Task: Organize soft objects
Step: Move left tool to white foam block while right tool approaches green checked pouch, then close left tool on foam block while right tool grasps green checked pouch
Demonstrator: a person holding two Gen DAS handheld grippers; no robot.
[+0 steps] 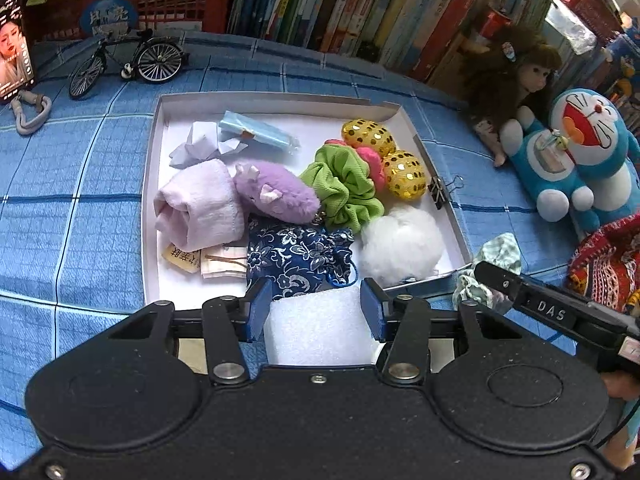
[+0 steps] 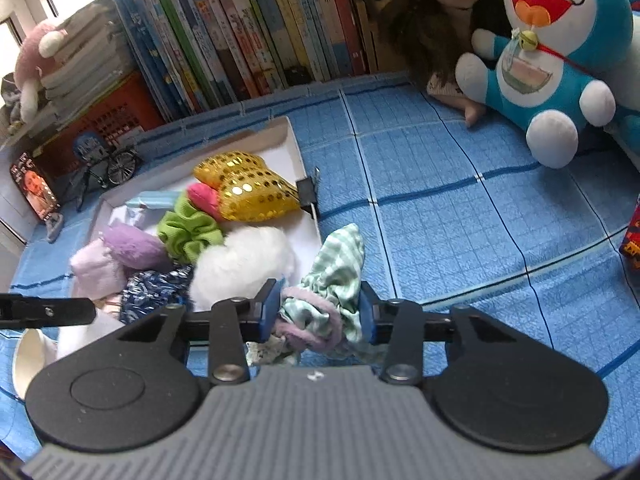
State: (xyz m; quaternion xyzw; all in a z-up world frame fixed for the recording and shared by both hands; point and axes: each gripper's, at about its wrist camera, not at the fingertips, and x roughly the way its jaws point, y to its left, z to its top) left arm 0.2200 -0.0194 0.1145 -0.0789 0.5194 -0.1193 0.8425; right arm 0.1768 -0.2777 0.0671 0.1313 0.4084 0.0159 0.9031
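Right fingers (image 2: 366, 312) clamp the scrunchie (image 2: 332, 284) at the tray's (image 2: 294, 148) five o'clock; left gripper (image 1: 316, 308) pinches foam (image 1: 320, 328); tray mostly filled.

Toy bicycle (image 1: 127, 62), row of books (image 1: 360, 12) (upright), 1 doll (image 1: 516, 76)

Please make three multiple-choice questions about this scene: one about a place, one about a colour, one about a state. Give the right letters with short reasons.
1. Where is the white pompom?
A. in the white box
B. on the bookshelf
C. on the doll's lap

2. What colour is the scrunchie beside the purple plush?
A. black
B. green
C. orange

3. What is the right tool doing?
A. standing open over bare bedsheet
B. closed on the green checked cloth
C. closed on a book

Answers: 1 A, the pompom lies within the box walls. 2 B, the ruffles are bright green. 3 B, both blue pads press the bunched cloth.
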